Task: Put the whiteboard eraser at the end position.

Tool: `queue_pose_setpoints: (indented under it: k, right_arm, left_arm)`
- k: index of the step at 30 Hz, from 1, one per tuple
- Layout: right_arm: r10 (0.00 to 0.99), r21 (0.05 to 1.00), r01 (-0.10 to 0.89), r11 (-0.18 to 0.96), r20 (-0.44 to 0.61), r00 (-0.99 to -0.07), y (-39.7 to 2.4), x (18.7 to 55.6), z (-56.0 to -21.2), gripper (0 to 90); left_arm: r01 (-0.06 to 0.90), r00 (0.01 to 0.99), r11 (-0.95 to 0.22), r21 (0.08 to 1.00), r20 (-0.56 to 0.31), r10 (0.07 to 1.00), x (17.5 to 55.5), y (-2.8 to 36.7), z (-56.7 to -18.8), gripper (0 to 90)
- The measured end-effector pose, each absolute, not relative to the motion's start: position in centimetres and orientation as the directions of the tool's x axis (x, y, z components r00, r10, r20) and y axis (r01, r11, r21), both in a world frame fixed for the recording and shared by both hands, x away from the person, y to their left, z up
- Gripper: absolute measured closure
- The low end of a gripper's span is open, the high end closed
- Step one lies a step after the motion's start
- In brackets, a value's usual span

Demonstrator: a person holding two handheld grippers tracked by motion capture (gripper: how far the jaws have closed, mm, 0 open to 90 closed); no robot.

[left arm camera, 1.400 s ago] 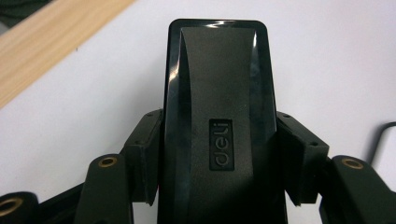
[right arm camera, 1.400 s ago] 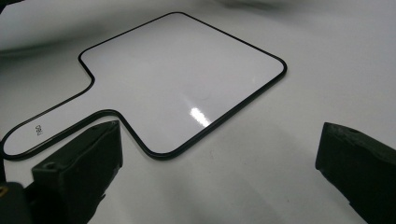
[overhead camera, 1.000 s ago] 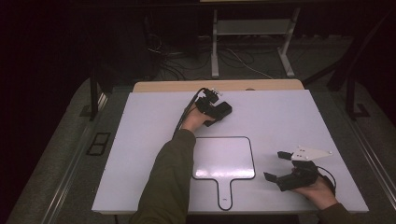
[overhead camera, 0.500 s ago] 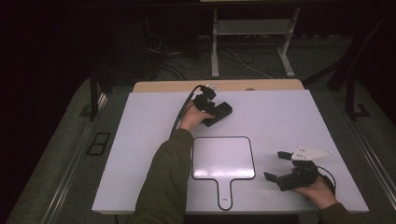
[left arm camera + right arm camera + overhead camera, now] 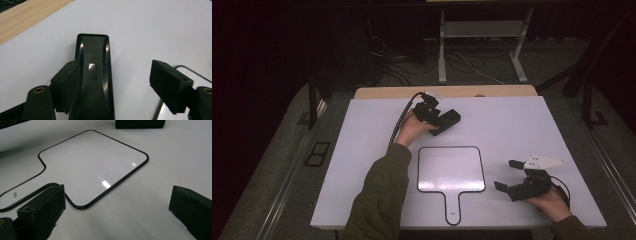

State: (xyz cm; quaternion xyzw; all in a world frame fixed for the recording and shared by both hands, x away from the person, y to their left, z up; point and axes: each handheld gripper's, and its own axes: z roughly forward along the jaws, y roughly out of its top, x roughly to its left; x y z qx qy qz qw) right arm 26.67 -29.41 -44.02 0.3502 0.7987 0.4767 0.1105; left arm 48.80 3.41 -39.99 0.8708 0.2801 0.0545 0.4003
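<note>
A black oblong eraser (image 5: 449, 120) lies flat on the white table beyond the whiteboard. My left gripper (image 5: 441, 121) hovers just over its near end. In the left gripper view the eraser (image 5: 95, 75) lies below and between the jaws. The left fingertip (image 5: 66, 85) overlaps its edge and the right one stands well clear; the jaws have just been opening. A paddle-shaped whiteboard (image 5: 451, 170) with a black rim lies in the middle. My right gripper (image 5: 507, 174) rests open to its right, with nothing between its fingers (image 5: 118, 202).
The white table top (image 5: 522, 125) ends at a wooden strip (image 5: 492, 91) along its far side. A metal stand (image 5: 482, 30) and cables sit on the dark floor behind. The whiteboard's handle (image 5: 453, 207) points toward the near edge.
My left gripper has drawn back and up a little from the eraser, which stays on the table. The right hand has kept still.
</note>
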Motion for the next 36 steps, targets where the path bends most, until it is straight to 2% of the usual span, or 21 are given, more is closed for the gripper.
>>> queue_pose_setpoints:
  k: [13, 25, 31, 36]
  right_arm:
    - [0.664, 0.83, 0.46, 0.315, 0.153, -0.732, -29.3, 26.7, -44.2, 0.0]
    - [0.67, 0.827, 0.466, 0.313, 0.156, -0.726, -29.5, 26.6, -44.2, 0.0]
    - [0.667, 0.828, 0.464, 0.315, 0.155, -0.729, -29.4, 26.6, -44.2, 0.0]
    - [0.671, 0.827, 0.47, 0.31, 0.16, -0.724, -29.4, 26.7, -44.2, 0.0]
  left_arm:
    - [0.398, 0.84, -0.436, 0.807, -0.129, 0.528, 44.4, 5.9, -38.2, 20.7]
    - [0.392, 0.839, -0.428, 0.814, -0.125, 0.53, 40.2, 8.3, -38.8, 17.0]
    - [0.369, 0.84, -0.435, 0.821, -0.095, 0.534, 38.2, 9.2, -38.9, 12.6]
    - [0.372, 0.83, -0.435, 0.82, -0.084, 0.551, 36.7, 9.9, -39.3, 3.7]
